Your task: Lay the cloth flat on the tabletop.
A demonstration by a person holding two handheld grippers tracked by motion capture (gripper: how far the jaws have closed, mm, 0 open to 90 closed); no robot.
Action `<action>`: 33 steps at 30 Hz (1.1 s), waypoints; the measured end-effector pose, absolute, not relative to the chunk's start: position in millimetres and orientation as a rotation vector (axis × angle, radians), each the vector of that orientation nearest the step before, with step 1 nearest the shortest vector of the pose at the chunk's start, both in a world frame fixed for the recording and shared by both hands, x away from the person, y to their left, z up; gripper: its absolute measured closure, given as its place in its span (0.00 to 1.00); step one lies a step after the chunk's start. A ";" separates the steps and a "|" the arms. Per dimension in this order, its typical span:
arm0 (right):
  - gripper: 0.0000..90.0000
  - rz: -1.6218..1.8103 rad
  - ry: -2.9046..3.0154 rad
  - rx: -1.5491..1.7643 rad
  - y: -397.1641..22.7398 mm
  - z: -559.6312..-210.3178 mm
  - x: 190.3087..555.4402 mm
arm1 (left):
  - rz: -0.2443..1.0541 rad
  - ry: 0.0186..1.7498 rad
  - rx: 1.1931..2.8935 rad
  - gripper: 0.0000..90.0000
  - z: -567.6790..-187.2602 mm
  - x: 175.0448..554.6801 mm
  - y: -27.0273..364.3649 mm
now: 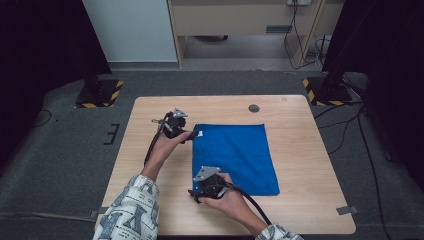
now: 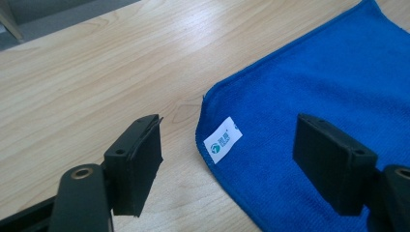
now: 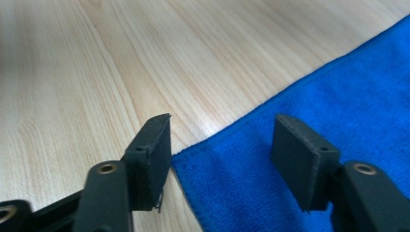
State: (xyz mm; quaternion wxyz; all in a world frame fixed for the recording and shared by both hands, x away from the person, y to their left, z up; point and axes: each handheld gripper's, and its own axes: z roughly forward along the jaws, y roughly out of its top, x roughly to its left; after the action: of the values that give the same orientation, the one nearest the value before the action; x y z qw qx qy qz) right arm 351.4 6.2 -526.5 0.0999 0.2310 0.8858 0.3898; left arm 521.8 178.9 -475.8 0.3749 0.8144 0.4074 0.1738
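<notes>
Both tongs apart, straddling blue cloth [image 1: 235, 157] corners: left tongs [image 2: 227, 162] at labelled far corner, right tongs [image 3: 220, 162] at near corner; cloth's long side between them.

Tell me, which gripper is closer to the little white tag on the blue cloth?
Left. The left gripper straddles the cloth's far left corner, with the white tag between its open jaws. The right gripper is at the near left corner, a cloth edge away.

The high view looks forward and down from above the worktop's [image 1: 300, 150] near edge. Each gripper view sits low, close over a corner of the blue cloth [image 1: 235, 155], which all three views share.
</notes>
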 end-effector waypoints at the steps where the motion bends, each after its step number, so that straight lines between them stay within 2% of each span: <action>1: 0.42 1.152 2.619 0.683 6.2 -526.5 351.4 | 0.445 1.043 2.085 0.28 -475.8 521.8 178.9; 4: 0.39 1.124 2.628 0.679 9.6 -532.1 346.8 | 0.437 1.038 2.083 0.28 -475.9 521.7 178.6; 7: 0.40 1.126 2.626 0.681 9.7 -532.2 346.8 | 0.430 1.036 2.087 0.28 -476.4 521.6 178.3; 11: 0.60 1.126 2.608 0.709 6.0 -530.9 349.6 | 0.421 1.033 2.096 0.28 -477.2 521.7 179.0; 12: 0.71 1.126 2.598 0.730 3.9 -530.5 352.6 | 0.420 1.035 2.093 0.28 -477.2 522.1 179.9; 13: 0.71 1.126 2.598 0.730 3.9 -530.5 352.6 | 0.420 1.035 2.093 0.28 -477.2 522.1 179.9; 16: 0.90 1.102 2.585 0.811 1.9 -528.3 359.3 | 0.420 1.043 2.087 0.29 -477.3 522.5 181.6; 21: 0.91 1.156 2.590 0.860 3.0 -528.3 360.5 | 0.426 1.050 2.080 0.30 -478.0 524.2 185.3; 26: 0.90 1.231 2.571 0.864 7.5 -525.8 357.4 | 0.421 1.065 2.071 0.36 -485.0 529.2 186.5; 28: 0.90 1.254 2.564 0.864 9.3 -523.6 356.9 | 0.460 1.063 2.073 0.41 -488.2 531.9 185.5; 33: 0.89 1.268 2.556 0.884 12.7 -524.0 359.1 | 0.474 1.084 2.034 0.44 -499.2 540.7 186.0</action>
State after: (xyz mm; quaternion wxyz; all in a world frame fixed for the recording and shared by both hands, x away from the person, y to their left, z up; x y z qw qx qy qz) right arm 359.1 12.7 -524.0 0.0773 0.2951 0.8531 0.4232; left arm 540.7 186.0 -499.2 0.3841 0.7982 0.4252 0.1860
